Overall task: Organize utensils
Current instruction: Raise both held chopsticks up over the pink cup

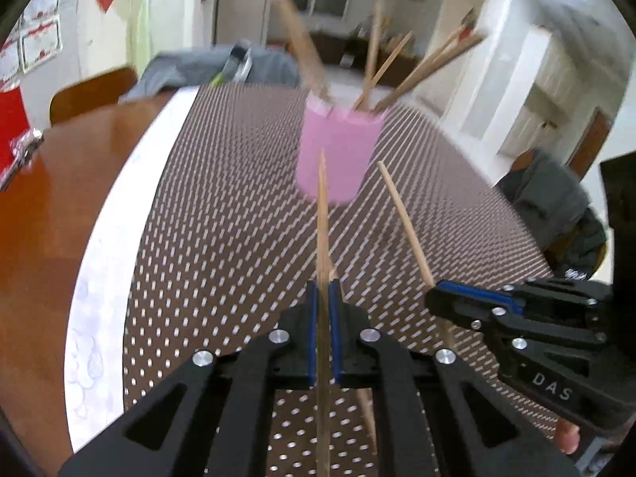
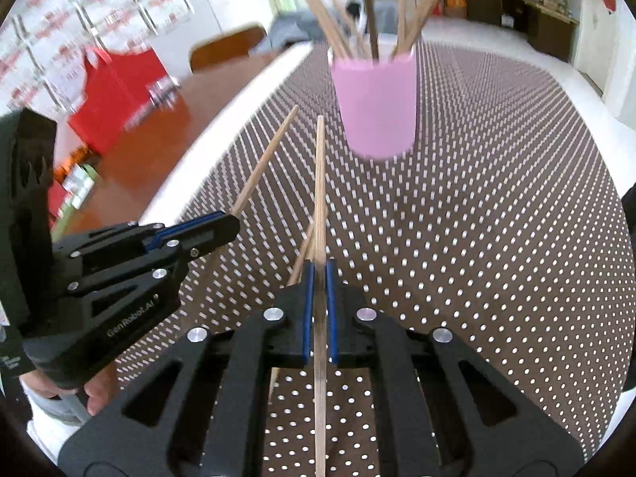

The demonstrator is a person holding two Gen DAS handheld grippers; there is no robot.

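A pink cup (image 1: 338, 151) stood upright on a brown dotted mat (image 1: 222, 206), and several chopsticks (image 1: 429, 65) leaned out of its mouth in different directions. In the right wrist view the cup (image 2: 375, 103) sat ahead, the sticks (image 2: 318, 8) fanning above its rim.

Two more chopsticks were off the mat, one in each gripper. The left gripper (image 1: 322, 298) was clenched on a left chopstick (image 1: 322, 214), its blue pads pressing both sides, the tip aimed toward the cup. The right gripper (image 2: 319, 274) was likewise clamped on a right chopstick (image 2: 320, 183), which also pointed at the cup.

Each gripper showed in the other's view: the right one (image 1: 437, 292) low at the right with its stick (image 1: 405, 222) slanting up-left, the left one (image 2: 234, 224) at the left with its stick (image 2: 266, 163) slanting up-right. The grippers were near each other, not touching.

The mat lay on a white cloth (image 1: 103, 278) over a wooden table (image 1: 51, 206). A chair (image 2: 226, 45) stood beyond.
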